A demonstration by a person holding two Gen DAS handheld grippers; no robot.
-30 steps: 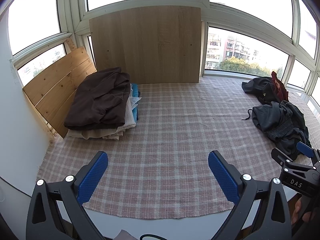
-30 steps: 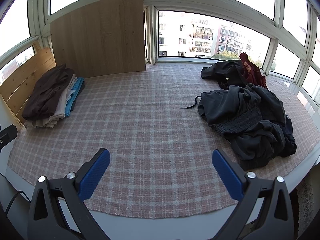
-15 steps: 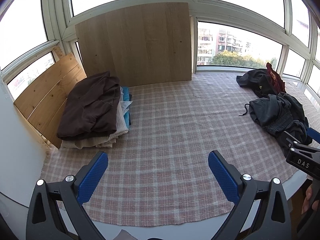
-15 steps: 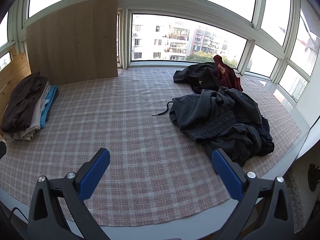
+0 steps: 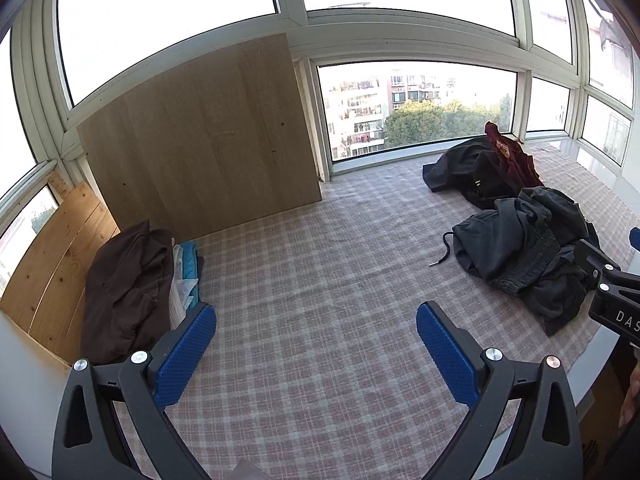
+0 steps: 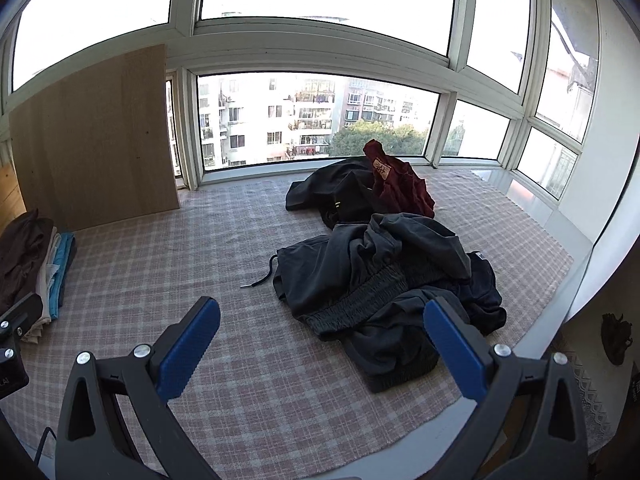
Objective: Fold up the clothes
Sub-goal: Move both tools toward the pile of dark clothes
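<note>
Right wrist view shows the plaid-covered surface (image 6: 248,240) with a folded stack (image 6: 36,272) at its left edge and a rumpled dark heap (image 6: 384,280) to the right, so I judge the step is reaching for the next garment. Both the right tongs (image 6: 320,336) and left tongs (image 5: 316,344) gape wide and empty; the next move calls for lowering onto the heap's near edge, beside its loose drawstring (image 6: 260,276).

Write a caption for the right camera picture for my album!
Open right tongs hover over a dark clothes heap on a plaid cloth.
</note>
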